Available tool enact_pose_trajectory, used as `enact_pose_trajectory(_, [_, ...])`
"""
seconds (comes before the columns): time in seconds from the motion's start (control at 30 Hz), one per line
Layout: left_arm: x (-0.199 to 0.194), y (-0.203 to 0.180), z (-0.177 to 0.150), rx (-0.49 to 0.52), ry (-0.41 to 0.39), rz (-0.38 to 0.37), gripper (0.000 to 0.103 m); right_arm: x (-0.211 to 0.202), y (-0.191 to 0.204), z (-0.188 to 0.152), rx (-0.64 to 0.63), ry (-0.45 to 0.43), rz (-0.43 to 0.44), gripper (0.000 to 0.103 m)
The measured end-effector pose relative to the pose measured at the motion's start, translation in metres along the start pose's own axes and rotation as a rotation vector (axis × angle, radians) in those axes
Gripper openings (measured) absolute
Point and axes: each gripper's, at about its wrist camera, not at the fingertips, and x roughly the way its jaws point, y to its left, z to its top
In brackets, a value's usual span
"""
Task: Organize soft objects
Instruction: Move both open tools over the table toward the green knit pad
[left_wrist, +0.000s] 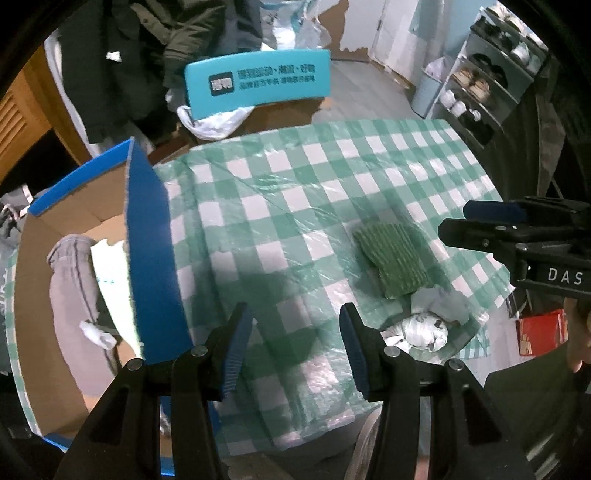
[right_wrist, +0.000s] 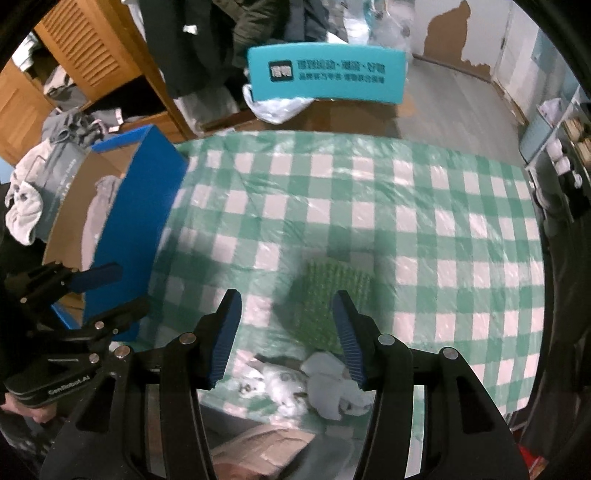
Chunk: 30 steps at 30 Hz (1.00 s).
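With both hand-held grippers, left (left_wrist: 291, 347) and right (right_wrist: 286, 338), spread and empty above the tabletop (right_wrist: 424, 206), we judged ourselves between picks, the green cloth (right_wrist: 334, 295) and white socks (right_wrist: 325, 387) right of the blue box (left_wrist: 155, 258) needing pinching next.

We are holding the left gripper (left_wrist: 295, 321) and the right gripper (right_wrist: 286, 308) pointing steeply downward, both with jaws standing apart and gripping nothing.

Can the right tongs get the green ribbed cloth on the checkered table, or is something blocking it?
Probably yes. The right tongs are open and empty, right above the green cloth, with nothing lying on top of it. The white socks sit beside it, nearer the table edge.
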Motion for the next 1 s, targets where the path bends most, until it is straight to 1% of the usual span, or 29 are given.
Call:
enact_pose_trajectory(0.17, [0.014,-0.009,-0.004,0.019,0.029,0.009,0.051,0.005,-0.009,-0.018,0.014,0.027,0.006,0.052])
enact_pose_trajectory(0.3, [0.028,-0.013,-0.010,0.022,0.066,0.003,0.051,0.012,-0.010,-0.033,0.009,0.062,0.008,0.052])
enact_pose_trajectory(0.47, [0.037,-0.019,-0.018,0.032,0.090,0.003,0.051,0.023,-0.008,-0.050,-0.012,0.106,0.011,0.052])
enact_pose_trajectory(0.6, [0.041,-0.025,-0.021,0.065,0.101,0.011,0.051,0.029,-0.009,-0.061,-0.028,0.138,-0.014,0.052])
enact_pose_trajectory(0.73, [0.045,-0.025,-0.023,0.067,0.112,0.010,0.051,0.034,-0.009,-0.066,-0.049,0.174,-0.022,0.052])
enact_pose_trajectory(0.87, [0.046,-0.025,-0.026,0.071,0.116,0.014,0.051,0.038,-0.002,-0.069,-0.097,0.206,-0.032,0.052])
enact_pose_trajectory(1.0, [0.052,-0.024,-0.029,0.069,0.129,0.022,0.055,0.048,0.001,-0.070,-0.125,0.240,-0.035,0.052])
